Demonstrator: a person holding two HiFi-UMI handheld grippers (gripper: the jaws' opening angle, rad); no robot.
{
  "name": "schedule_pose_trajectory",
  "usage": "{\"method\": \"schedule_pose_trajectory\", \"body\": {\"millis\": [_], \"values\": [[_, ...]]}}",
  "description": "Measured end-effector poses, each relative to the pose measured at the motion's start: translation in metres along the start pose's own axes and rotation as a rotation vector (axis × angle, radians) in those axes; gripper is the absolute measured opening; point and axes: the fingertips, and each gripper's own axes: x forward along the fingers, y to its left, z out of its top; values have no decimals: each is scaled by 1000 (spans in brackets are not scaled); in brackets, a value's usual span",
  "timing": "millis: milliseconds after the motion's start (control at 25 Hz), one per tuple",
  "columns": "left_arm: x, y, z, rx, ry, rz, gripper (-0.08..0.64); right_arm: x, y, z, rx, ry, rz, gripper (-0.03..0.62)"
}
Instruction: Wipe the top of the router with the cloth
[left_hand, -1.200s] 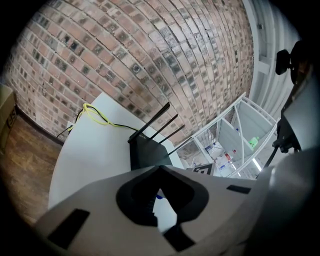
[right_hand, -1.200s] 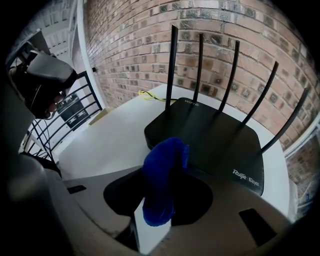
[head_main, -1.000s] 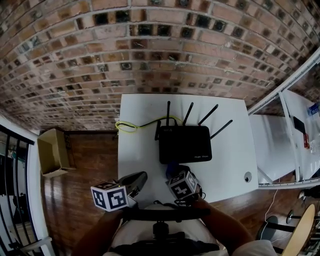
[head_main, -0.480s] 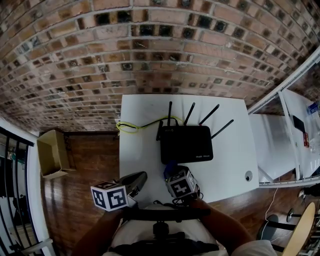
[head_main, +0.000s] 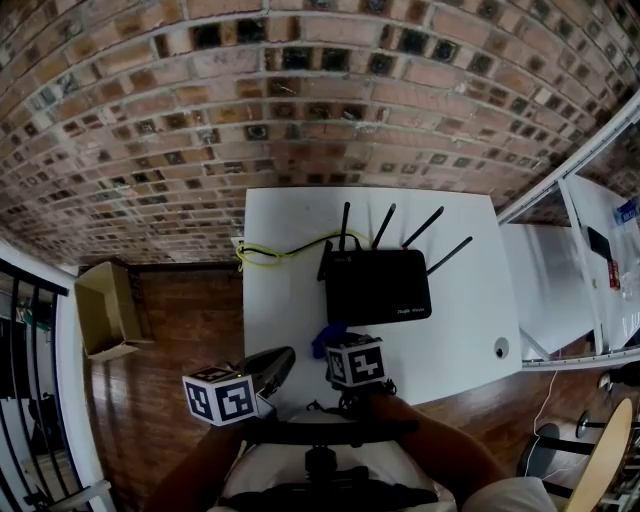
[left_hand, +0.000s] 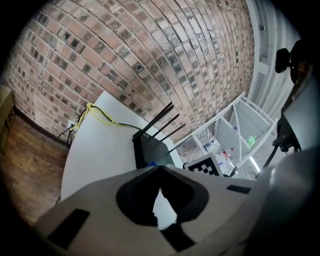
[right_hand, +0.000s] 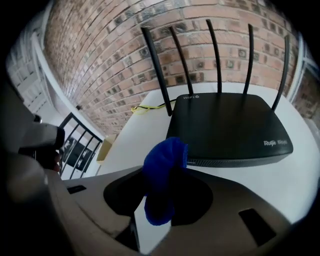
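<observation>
So: cloth (right_hand: 162, 175) is a soft, light blue wad, clamped in right gripper (head_main: 335, 348), just off the near-left corner of router (head_main: 378, 286). It sits on desk (head_main: 280, 300), middle toward far edge. Rigid, light, probably slides; antennas (right_hand: 217, 55) fragile. Wipe flat top gently. Left gripper (head_main: 275, 362) jaws together, empty.

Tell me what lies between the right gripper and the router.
Only the blue cloth in the right gripper, then bare white table; the right gripper view shows this.
</observation>
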Motion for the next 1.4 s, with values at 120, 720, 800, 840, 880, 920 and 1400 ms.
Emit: {"method": "schedule_pose_trajectory", "body": {"millis": [120, 720, 800, 840, 880, 920, 1400], "values": [[-5, 5, -3, -2, 10, 5, 25, 8, 10, 8, 124, -14, 32, 128], [-42, 21, -5, -2, -32, 43, 25, 40, 29, 51, 400, -49, -45, 127], [-45, 23, -5, -3, -44, 50, 25, 40, 31, 63, 436, -77, -42, 127], [-47, 23, -4, -1, -49, 52, 25, 41, 30, 67, 445, -83, -43, 127], [-49, 23, -4, 1, -52, 53, 25, 42, 30, 71, 450, -87, -43, 127], [-50, 23, -4, 4, -54, 53, 25, 43, 29, 75, 453, -90, -42, 127], [-68, 38, -3, -6, -98, 95, 25, 43, 34, 116, 321, -162, -8, 127]]}}
